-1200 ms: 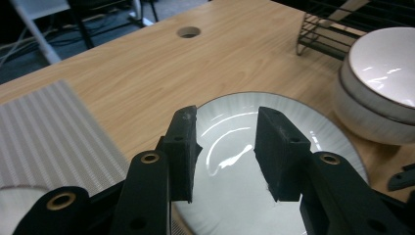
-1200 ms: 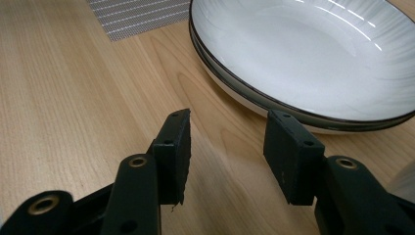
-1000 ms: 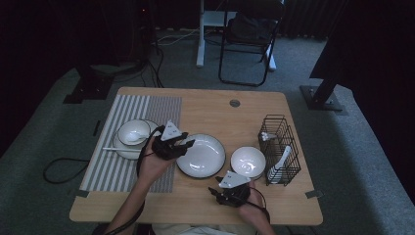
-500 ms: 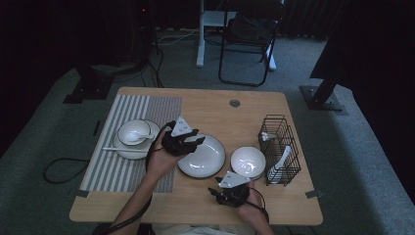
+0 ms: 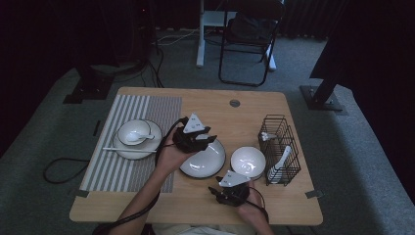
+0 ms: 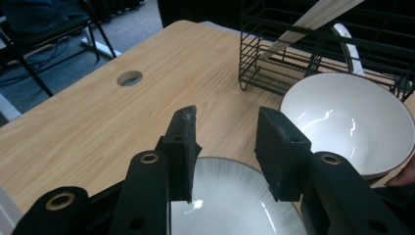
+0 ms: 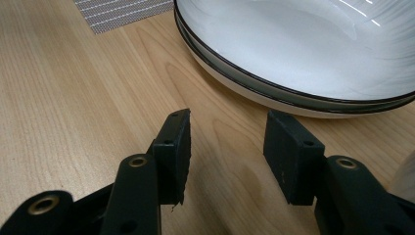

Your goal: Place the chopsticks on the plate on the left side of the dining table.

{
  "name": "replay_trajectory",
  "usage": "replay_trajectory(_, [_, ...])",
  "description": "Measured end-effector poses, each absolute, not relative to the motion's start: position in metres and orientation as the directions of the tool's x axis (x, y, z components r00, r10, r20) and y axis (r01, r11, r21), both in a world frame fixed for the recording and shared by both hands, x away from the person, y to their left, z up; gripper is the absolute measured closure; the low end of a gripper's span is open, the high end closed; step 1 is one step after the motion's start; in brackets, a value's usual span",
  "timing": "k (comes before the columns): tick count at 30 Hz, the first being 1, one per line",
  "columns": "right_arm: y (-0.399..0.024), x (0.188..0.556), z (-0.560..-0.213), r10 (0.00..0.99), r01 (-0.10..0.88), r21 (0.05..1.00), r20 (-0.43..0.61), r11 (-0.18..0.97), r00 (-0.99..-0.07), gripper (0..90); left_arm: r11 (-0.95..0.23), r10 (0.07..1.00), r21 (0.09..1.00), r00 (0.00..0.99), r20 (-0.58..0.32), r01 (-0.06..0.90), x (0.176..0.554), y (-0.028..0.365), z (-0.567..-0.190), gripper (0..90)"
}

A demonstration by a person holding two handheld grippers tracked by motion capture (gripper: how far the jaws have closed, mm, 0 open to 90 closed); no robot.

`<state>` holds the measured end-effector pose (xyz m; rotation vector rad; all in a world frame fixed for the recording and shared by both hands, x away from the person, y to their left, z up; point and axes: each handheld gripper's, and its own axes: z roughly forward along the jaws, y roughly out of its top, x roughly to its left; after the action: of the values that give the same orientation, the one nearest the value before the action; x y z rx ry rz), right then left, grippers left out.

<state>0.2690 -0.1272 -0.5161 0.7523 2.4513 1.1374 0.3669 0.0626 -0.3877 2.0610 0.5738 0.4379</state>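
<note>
**Left gripper moves over the middle plate**

While the right gripper (image 5: 230, 192) rests low at the desk's (image 5: 147, 205) six o'clock edge, its jaws released with bare wood between them, the left gripper (image 5: 205, 140) hangs over the ten o'clock rim of the plate (image 5: 203, 164) at the desk's centre. Its jaws are spread and grasp nothing; in the left gripper view they point past the plate toward the empty bowl (image 6: 350, 117) and the wire rack (image 6: 313, 49). The plate, likely the piece to be set next, lies flat just beside the bowl at its three o'clock. At nine o'clock, on the striped mat (image 5: 127, 171), a finished setting (image 5: 134, 134) already stands, which suggests why the loose dishes wait near the rack. Compared with a second ago, the left gripper has shifted from beside that setting toward three o'clock, onto the plate; the right one has kept its place.
</note>
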Motion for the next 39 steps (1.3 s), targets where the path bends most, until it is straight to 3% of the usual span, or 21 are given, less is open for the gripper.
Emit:
replay_trajectory(28, [-0.128, 0.267, -0.518, 0.589, 0.329, 0.777, -0.065, 0.537, -0.806, 52.4, -0.507, 0.438, 0.851, 0.892, 0.117, 0.138, 0.369, 0.007, -0.369, 61.2])
replay_trajectory(39, [-0.131, 0.265, -0.519, 0.593, 0.332, 0.778, -0.065, 0.534, -0.803, 52.3, -0.491, 0.388, 0.861, 0.919, 0.078, 0.134, 0.379, -0.017, -0.36, 61.5])
